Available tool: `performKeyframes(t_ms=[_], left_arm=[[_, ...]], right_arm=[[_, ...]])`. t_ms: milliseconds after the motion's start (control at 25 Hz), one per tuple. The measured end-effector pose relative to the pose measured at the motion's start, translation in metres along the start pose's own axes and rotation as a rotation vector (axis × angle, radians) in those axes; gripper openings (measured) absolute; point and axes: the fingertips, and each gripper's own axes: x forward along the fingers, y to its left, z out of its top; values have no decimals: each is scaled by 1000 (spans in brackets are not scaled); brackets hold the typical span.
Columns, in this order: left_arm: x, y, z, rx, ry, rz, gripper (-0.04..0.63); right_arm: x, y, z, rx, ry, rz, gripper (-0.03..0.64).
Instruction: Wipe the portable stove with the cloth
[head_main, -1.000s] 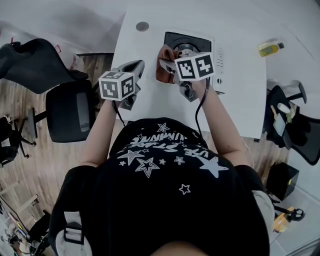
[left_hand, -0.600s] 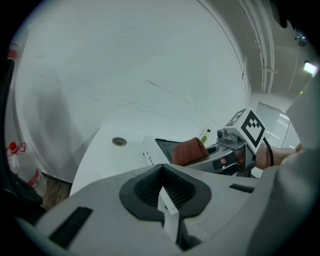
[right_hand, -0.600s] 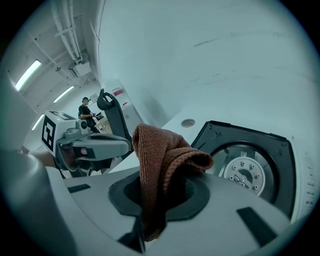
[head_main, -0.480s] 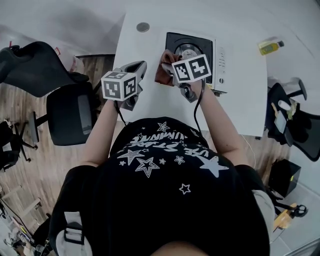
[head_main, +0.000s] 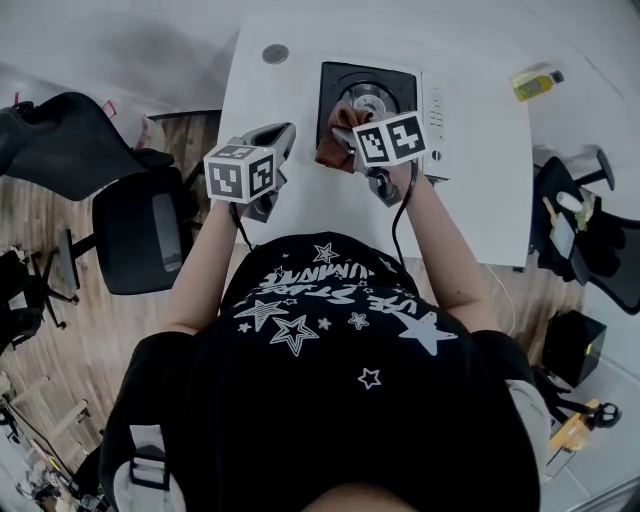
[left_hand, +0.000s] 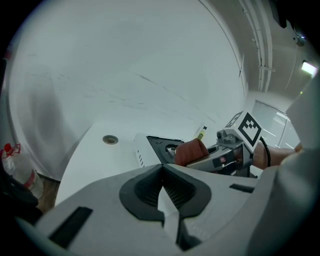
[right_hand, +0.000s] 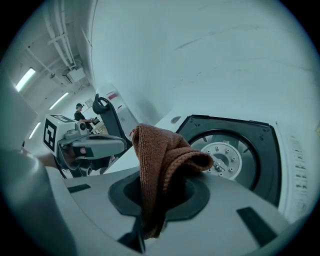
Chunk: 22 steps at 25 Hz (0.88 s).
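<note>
The portable stove (head_main: 378, 92) is white with a black top and a round burner (right_hand: 225, 158); it stands on the white table (head_main: 480, 190). My right gripper (head_main: 343, 140) is shut on a brown cloth (right_hand: 162, 167), whose bunched folds hang over the stove's near left edge in the head view (head_main: 330, 150). My left gripper (head_main: 280, 135) is shut with nothing in it, held over the table to the left of the stove. In the left gripper view the cloth (left_hand: 190, 151) and stove (left_hand: 160, 147) lie ahead to the right.
A round grommet (head_main: 275, 54) sits in the table's far left part. A yellow bottle (head_main: 535, 83) lies on a surface at the far right. Black office chairs (head_main: 140, 225) stand left of the table, and another chair (head_main: 590, 255) at the right.
My right gripper has carried the cloth forward from the stove's near left corner onto its left edge. The left gripper has barely shifted.
</note>
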Motion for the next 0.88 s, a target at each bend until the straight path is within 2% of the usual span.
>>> performKeyframes(t_ms=[280,880], left_arm=[[15,-21,-3,15,16,-16,5],[43,-67,-7,55,44,-59,5]], right_arm=[[-21,-19,-14,54,-25,14,67],[-74,-80,-42,143,-75,-75,67]])
